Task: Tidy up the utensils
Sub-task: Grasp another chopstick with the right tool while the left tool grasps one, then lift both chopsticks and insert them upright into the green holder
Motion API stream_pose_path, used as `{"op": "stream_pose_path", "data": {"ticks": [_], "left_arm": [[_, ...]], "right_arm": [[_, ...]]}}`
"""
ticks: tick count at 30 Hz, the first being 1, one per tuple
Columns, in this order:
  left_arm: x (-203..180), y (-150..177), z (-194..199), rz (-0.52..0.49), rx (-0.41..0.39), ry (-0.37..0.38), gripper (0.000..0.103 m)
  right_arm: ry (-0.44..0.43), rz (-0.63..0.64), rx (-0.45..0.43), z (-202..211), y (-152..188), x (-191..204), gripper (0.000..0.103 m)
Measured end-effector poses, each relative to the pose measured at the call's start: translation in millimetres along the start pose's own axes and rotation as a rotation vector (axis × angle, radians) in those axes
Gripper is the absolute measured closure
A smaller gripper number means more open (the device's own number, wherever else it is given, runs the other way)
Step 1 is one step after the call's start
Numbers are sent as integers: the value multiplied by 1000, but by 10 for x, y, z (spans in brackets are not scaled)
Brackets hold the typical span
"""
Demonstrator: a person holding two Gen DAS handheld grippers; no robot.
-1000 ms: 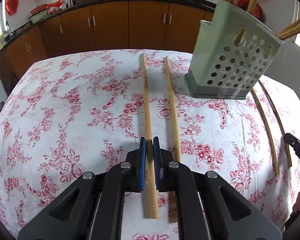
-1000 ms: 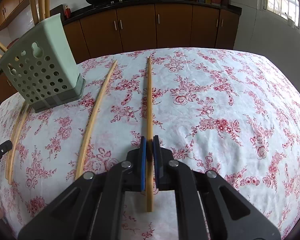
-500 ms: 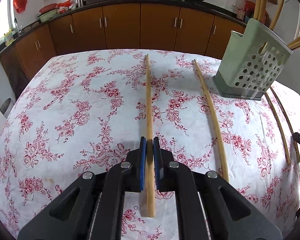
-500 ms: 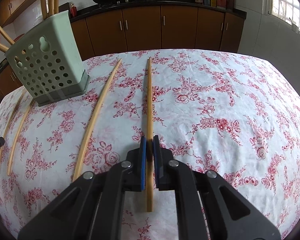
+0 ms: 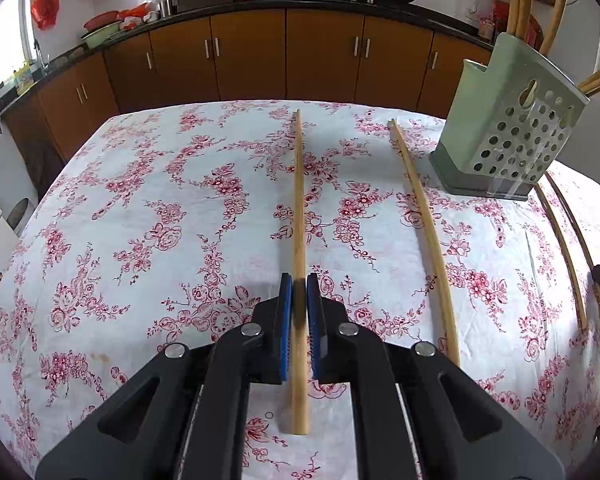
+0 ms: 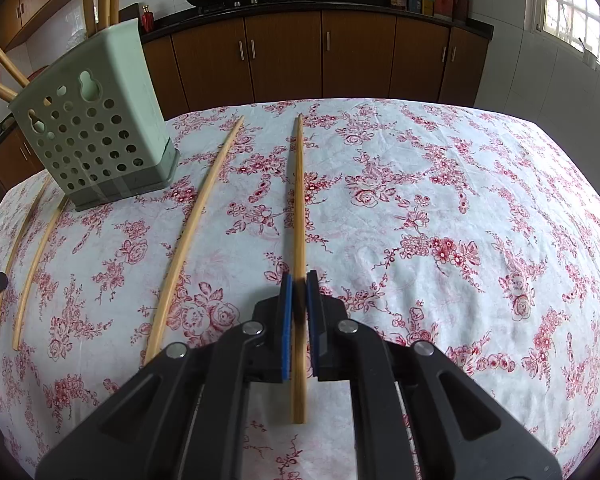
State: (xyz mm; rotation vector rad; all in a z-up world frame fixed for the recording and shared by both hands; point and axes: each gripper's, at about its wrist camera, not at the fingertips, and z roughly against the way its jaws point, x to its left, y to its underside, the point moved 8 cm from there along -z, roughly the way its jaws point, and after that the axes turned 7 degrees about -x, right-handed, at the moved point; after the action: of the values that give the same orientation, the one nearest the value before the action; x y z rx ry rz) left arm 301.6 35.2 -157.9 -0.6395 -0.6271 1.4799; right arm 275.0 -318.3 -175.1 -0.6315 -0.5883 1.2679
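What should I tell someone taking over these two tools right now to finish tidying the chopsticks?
Left hand-held gripper: shut on the left chopstick.
Right hand-held gripper: shut on the right chopstick.
Loose on the tablecloth: left spare, right spare, either side of the green holder.
Done: several sticks stand in the holder.
Left: these four.

The long pale wooden chopsticks (image 5: 299, 208) look smooth and matt. The pale green perforated plastic holder (image 6: 96, 136) has a dull sheen. The white cloth with red flowers (image 5: 160, 216) over the counter looks soft and faintly creased.
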Motion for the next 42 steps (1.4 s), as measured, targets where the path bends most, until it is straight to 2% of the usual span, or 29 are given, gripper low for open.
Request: {"op": "stream_pose_path", "data": {"ticks": [11,25,30,34,42], "left_arm": [[-29,16,21,-3,1,-35,94],[-50,173,188,-2,3,-32,95],[-86,236,280,-37,28,-19,95],[-51,149,453,-23,-7,0,95],[-27,-437,1097,18,-195,66,96]], "right_arm": [[5,21,1,73,59,3,94],[-12,20,2,225,185,-27,94],[-27,13,-3,330,255,-41,95],[-41,9,-71,566,163,-63,95],[-67,-26,-276,1201,-432,-195,95]]}}
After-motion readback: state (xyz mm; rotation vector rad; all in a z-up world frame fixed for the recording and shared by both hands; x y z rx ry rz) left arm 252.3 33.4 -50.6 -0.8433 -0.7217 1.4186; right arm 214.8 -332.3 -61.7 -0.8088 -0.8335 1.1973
